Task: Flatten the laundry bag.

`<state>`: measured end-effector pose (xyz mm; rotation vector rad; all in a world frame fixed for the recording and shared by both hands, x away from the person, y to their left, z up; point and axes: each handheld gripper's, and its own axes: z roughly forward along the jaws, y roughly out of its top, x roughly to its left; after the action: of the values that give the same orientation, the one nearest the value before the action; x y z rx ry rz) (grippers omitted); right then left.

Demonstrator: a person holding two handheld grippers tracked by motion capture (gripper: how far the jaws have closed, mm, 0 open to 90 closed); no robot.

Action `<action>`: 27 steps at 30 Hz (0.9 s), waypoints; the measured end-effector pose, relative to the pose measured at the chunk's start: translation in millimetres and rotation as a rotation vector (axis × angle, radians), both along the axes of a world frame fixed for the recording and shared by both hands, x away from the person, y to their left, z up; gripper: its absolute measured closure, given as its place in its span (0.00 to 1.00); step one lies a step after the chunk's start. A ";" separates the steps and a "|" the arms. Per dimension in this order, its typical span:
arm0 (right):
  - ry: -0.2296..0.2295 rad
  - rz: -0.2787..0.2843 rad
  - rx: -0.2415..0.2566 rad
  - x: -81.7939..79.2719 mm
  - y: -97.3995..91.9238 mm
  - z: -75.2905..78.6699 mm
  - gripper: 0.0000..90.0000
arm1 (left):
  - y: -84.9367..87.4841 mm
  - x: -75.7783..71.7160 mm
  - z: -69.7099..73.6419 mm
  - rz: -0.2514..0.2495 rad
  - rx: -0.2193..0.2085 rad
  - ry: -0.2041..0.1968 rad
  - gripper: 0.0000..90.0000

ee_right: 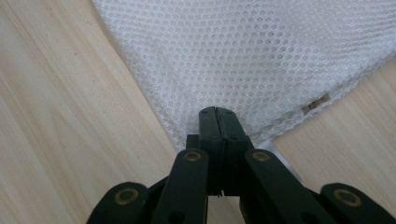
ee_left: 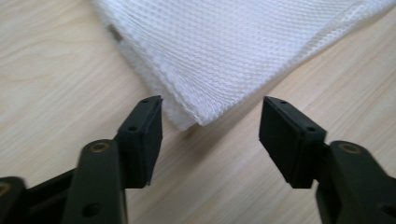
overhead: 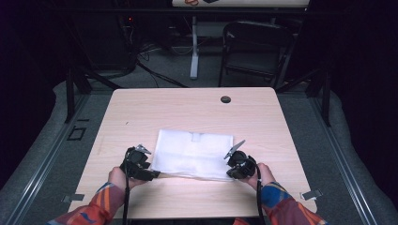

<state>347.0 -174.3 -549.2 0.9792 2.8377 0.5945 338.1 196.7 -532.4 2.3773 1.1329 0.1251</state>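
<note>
Mesh bag (overhead: pixel 193 154): right hand-held gripper (ee_right: pixel 218 114) pinches corner, left (ee_left: pixel 210 128) spread; tag unreadable.

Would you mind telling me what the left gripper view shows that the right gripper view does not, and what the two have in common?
The left gripper view alone shows the left gripper with its jaws wide apart, a corner of the white mesh cloth lying free between them, untouched. The right gripper view alone shows the right gripper with its jaws closed together on the cloth's corner, and a small tag at the cloth's edge. Both share the same white mesh cloth lying on the pale wooden table.
</note>
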 end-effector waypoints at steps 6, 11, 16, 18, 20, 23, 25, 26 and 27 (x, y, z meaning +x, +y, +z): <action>0.001 -0.006 0.004 2.0 -3.4 2.7 0.92 | 6.0 -6.8 12.3 0.028 -0.026 -0.094 0.29; 0.003 -0.071 0.059 4.3 -11.6 15.1 0.66 | -7.4 -10.5 21.2 -0.016 -0.023 -0.173 0.24; 0.010 -0.122 0.110 5.2 -18.2 21.3 0.33 | -35.6 -5.7 21.8 -0.116 -0.014 -0.187 0.23; 0.019 -0.120 0.101 5.0 -17.2 21.7 0.24 | -47.1 -4.4 19.1 -0.153 -0.016 -0.184 0.23; 0.017 -0.111 0.108 4.5 -15.9 21.8 0.19 | -57.7 -3.0 16.1 -0.185 -0.005 -0.179 0.23; 0.016 -0.115 0.116 4.1 -15.3 23.3 0.17 | -73.8 1.3 9.3 -0.233 0.013 -0.161 0.23; 0.014 -0.112 0.119 4.3 -15.7 23.5 0.17 | -82.3 4.4 5.4 -0.263 0.026 -0.146 0.25; 0.014 -0.113 0.117 4.4 -15.7 23.4 0.18 | -87.3 5.4 3.1 -0.273 0.038 -0.151 0.26; 0.017 -0.113 0.116 4.6 -15.8 23.2 0.18 | -91.4 7.1 1.3 -0.302 0.035 -0.138 0.29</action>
<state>351.6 -190.1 -526.1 1.1600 2.7660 0.7487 345.2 105.3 -531.1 2.4963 0.7054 0.2025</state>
